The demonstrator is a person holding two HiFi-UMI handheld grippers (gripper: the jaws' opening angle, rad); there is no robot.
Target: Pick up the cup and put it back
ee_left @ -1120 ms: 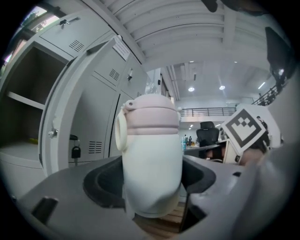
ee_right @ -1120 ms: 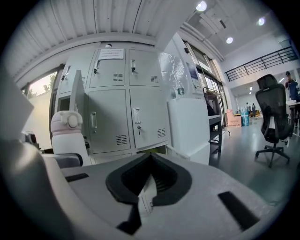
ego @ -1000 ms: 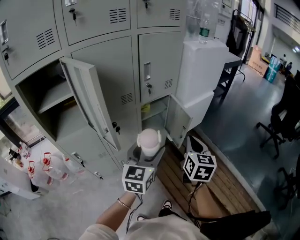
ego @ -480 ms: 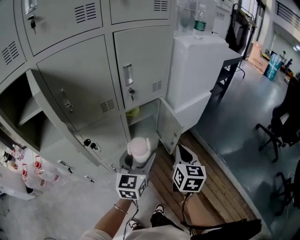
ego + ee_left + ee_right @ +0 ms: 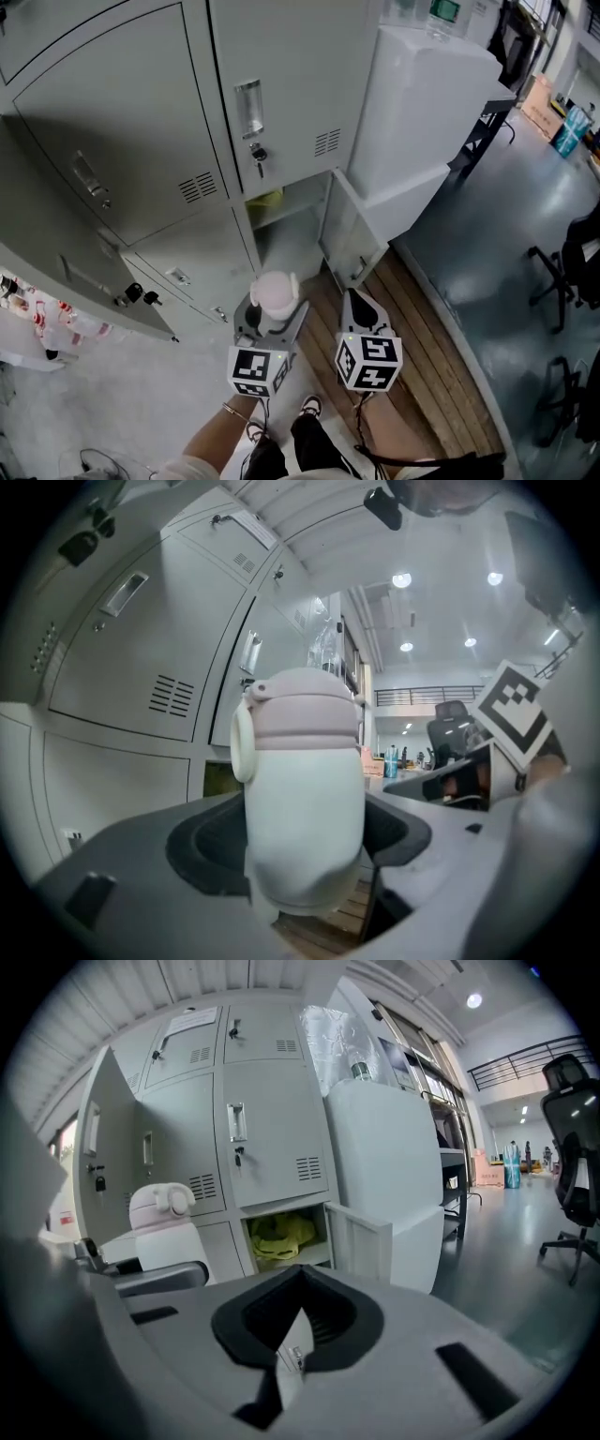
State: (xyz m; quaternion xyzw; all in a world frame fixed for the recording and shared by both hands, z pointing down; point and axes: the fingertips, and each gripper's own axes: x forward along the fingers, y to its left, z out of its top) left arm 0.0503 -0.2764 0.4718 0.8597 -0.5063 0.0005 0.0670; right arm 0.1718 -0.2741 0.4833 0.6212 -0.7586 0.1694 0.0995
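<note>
In front of the grey lockers [image 5: 141,122], the left gripper [image 5: 271,317] has its jaws clamped on the body of a white cup [image 5: 305,799] with a pale pink lid. The cup is held upright in the air, near the open bottom compartment [image 5: 286,225]. Beside it, the right gripper [image 5: 298,1321] has its jaws drawn together on nothing. A yellow bundle [image 5: 281,1232] lies inside the compartment.

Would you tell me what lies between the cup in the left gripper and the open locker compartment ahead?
Nothing: in the head view the stretch from the cup to the open compartment is bare; a yellow item lies inside the compartment.
</note>
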